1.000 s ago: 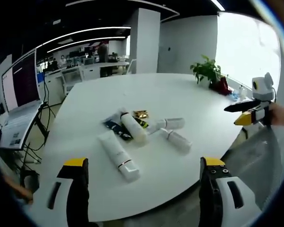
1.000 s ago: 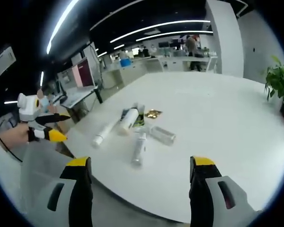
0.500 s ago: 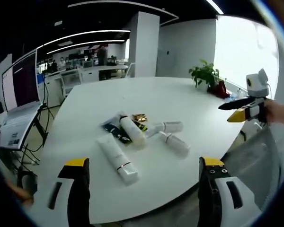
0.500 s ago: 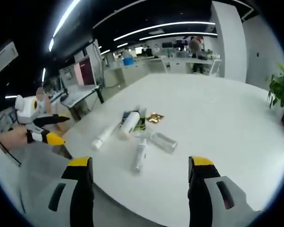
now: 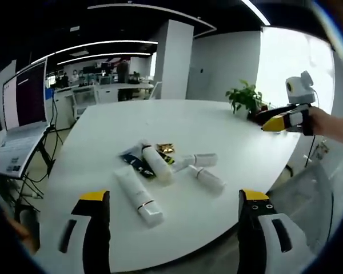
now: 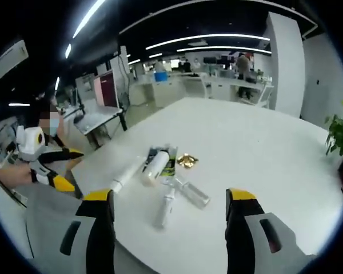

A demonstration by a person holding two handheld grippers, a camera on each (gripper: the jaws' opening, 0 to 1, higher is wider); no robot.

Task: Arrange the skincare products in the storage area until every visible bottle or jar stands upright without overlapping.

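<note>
Several skincare products lie flat in a cluster on the white table (image 5: 217,125). A long white tube (image 5: 138,196) lies nearest in the left gripper view, beside a cream tube (image 5: 156,164) on a dark packet (image 5: 135,161), a gold item (image 5: 165,148) and two clear bottles (image 5: 206,177). The right gripper view has the same white tube (image 6: 126,173), cream tube (image 6: 155,166) and clear bottles (image 6: 191,192). My left gripper (image 5: 172,228) is open, short of the table edge. My right gripper (image 6: 170,225) is open too, off the table. The right gripper (image 5: 283,120) is also at the right of the left gripper view.
A laptop (image 5: 14,142) on a side stand sits left of the table. A potted plant (image 5: 246,97) stands at the far table edge. Office desks (image 6: 217,85) and a white pillar (image 5: 171,57) lie beyond. A seated person (image 6: 48,123) is at the left.
Both cameras have risen and pulled back a little from the table. The other gripper sits higher in each view. The products have not moved.
</note>
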